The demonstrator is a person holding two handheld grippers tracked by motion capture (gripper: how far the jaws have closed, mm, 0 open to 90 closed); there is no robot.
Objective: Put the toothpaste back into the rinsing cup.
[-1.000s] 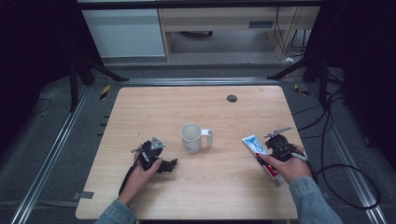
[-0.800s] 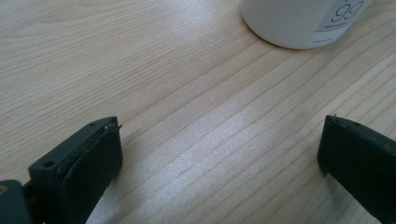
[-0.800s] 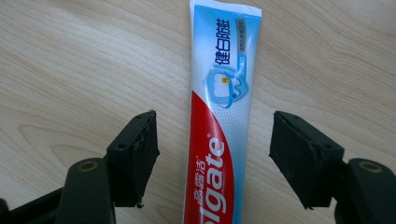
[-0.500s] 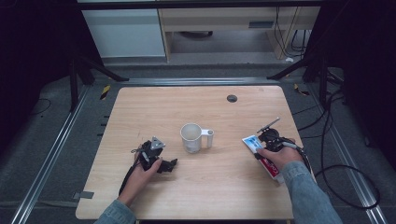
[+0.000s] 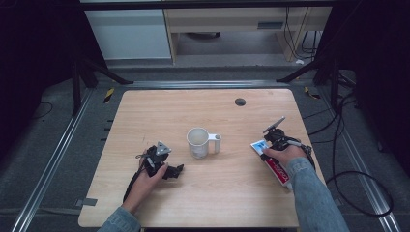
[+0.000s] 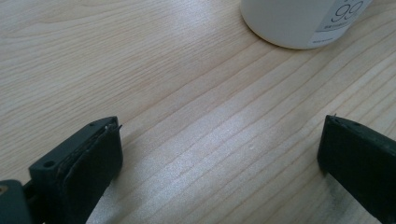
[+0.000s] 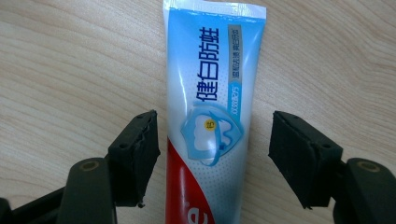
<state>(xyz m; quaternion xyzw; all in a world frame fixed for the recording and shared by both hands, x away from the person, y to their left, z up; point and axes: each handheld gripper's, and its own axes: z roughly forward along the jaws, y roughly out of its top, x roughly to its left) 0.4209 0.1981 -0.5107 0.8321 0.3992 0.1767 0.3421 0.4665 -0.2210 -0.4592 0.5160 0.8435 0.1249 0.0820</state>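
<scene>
The grab has not happened yet. The right tongs hang spread over the toothpaste tube, one jaw on each side of it, pads clear of its skin. The tube lies flat on the counter near its right edge, well apart from the white mug at the middle. Closing, lifting and carrying are all left, probably toward the mug. The left tongs rest spread over bare wood near the mug's base, holding nothing. In the high view the hand covers part of the tube, and its cap end is hard to make out.
</scene>
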